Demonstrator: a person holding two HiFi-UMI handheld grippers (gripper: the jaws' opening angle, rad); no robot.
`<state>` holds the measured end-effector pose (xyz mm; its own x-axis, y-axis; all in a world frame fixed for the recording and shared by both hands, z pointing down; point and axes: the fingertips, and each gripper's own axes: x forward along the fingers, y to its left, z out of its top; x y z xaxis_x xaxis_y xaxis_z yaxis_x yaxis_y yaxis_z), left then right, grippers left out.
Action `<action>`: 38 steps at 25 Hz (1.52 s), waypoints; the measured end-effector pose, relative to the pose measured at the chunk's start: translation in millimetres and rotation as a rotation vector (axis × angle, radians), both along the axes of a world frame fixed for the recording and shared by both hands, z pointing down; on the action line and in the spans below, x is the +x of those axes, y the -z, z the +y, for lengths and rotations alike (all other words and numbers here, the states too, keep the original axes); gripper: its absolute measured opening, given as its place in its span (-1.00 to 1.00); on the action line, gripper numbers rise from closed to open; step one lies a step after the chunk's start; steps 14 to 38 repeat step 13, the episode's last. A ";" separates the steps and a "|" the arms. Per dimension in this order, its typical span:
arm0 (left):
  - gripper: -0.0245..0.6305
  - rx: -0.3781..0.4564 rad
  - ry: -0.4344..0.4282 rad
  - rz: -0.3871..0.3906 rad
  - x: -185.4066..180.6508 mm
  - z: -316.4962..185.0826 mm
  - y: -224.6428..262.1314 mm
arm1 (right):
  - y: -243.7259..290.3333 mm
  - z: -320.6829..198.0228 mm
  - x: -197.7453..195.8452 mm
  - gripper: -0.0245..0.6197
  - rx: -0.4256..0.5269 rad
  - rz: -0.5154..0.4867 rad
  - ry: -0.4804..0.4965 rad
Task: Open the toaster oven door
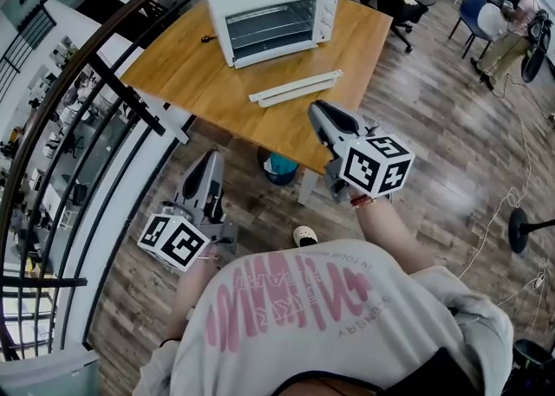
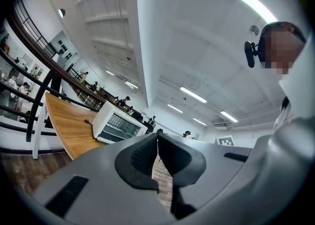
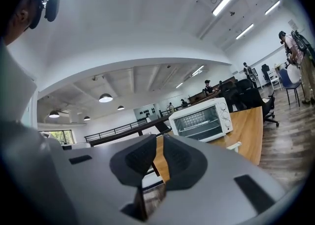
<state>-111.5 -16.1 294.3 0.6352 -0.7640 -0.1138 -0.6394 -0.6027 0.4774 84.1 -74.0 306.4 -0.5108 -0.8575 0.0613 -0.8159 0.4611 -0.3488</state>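
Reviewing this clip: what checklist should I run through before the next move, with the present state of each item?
1. Check the toaster oven door: ok, it looks shut and ready to be opened.
2. Check the left hand-held gripper is empty: ok, jaws together with nothing between them.
3. Check the right hand-held gripper is ready to grasp: not ok, it is empty but its jaws are nearly together.
4. Check both grippers are at the oven: not ok, both are short of the table.
5. Check the door's swing path: probably not ok, a white bar lies on the table in front of it.
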 end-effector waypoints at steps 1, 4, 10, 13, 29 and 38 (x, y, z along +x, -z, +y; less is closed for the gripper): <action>-0.85 0.000 -0.002 0.001 0.1 0.9 -0.5 | -1.5 1.6 0.0 -0.78 -0.003 0.003 -0.002; -0.86 0.001 -0.010 0.004 1.2 3.9 -2.9 | -5.8 6.1 1.2 -0.78 -0.007 0.016 -0.010; -0.86 0.000 -0.018 0.008 0.1 12.9 -4.7 | -11.7 16.2 3.0 -0.78 -0.015 0.038 -0.024; -0.86 0.001 -0.014 0.008 -3.9 17.2 -5.3 | -11.2 19.6 3.0 -0.77 -0.009 0.054 -0.030; -0.86 0.001 -0.014 0.008 -3.9 17.2 -5.3 | -11.2 19.6 3.0 -0.77 -0.009 0.054 -0.030; -0.86 0.001 -0.014 0.008 -3.9 17.2 -5.3 | -11.2 19.6 3.0 -0.77 -0.009 0.054 -0.030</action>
